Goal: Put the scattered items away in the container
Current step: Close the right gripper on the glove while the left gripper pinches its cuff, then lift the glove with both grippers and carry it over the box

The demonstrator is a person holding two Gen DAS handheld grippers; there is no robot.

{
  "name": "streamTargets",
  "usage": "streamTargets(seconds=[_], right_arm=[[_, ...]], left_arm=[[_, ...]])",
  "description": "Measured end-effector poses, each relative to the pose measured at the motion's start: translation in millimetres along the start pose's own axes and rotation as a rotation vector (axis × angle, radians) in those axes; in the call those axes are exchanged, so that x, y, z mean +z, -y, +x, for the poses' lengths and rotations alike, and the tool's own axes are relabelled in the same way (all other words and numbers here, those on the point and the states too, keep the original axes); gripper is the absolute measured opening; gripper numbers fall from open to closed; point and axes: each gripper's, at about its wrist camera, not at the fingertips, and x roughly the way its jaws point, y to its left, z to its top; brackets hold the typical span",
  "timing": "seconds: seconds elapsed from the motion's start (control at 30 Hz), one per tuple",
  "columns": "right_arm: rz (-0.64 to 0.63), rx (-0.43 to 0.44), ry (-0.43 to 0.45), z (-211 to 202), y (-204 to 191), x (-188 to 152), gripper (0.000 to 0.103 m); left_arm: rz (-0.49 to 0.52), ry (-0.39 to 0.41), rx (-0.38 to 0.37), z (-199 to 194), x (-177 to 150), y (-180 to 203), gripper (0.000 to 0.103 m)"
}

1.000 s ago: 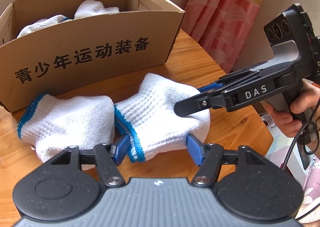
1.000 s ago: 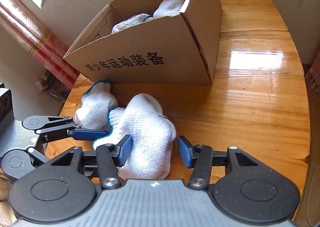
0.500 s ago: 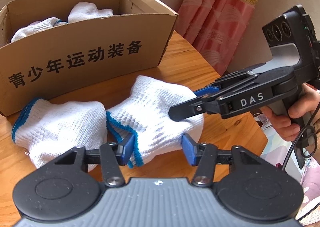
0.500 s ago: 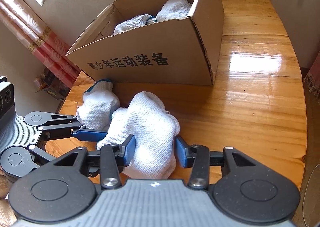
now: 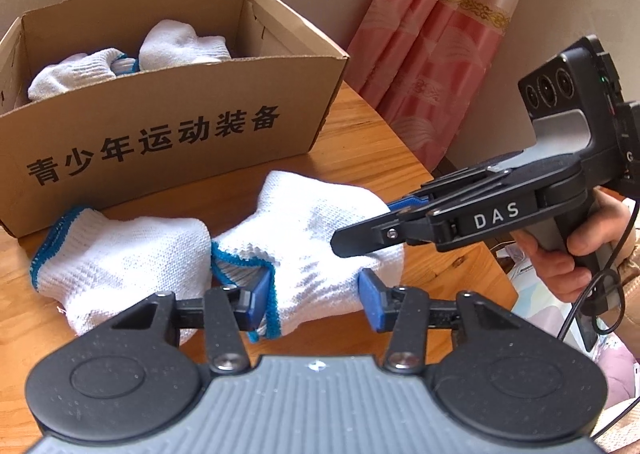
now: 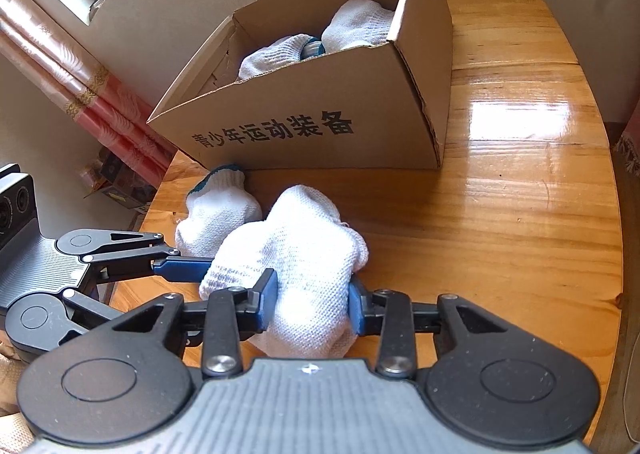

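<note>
Left gripper [image 5: 316, 296] and right gripper [image 6: 312, 304] both closing, pinching one white knit blue-cuffed glove [image 5: 316, 250] from opposite ends. Second identical glove [image 5: 124, 254] lies beside it, probably touching. Open brown cardboard box [image 5: 168, 133] behind on wooden table [image 6: 520, 238].

My own frame covers the near end of the white glove [image 6: 312, 274] between my closing right jaws. The box wall [image 5: 160, 141] hides the lower parts of the gloves inside [image 5: 120, 65], and my hand [image 5: 576, 254] is cut off at the picture's right edge.

4 gloves [image 5: 312, 250], 1 box [image 5: 168, 133], 2 grippers [image 5: 316, 298].
</note>
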Motion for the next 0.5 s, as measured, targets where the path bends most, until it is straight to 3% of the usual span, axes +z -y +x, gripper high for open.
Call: streamTargets(seconds=[0.5], right_arm=[[-0.021, 0.014, 0.038, -22.3, -20.2, -0.8, 0.038]], left_arm=[[0.021, 0.061, 0.004, -31.0, -1.7, 10.3, 0.046]])
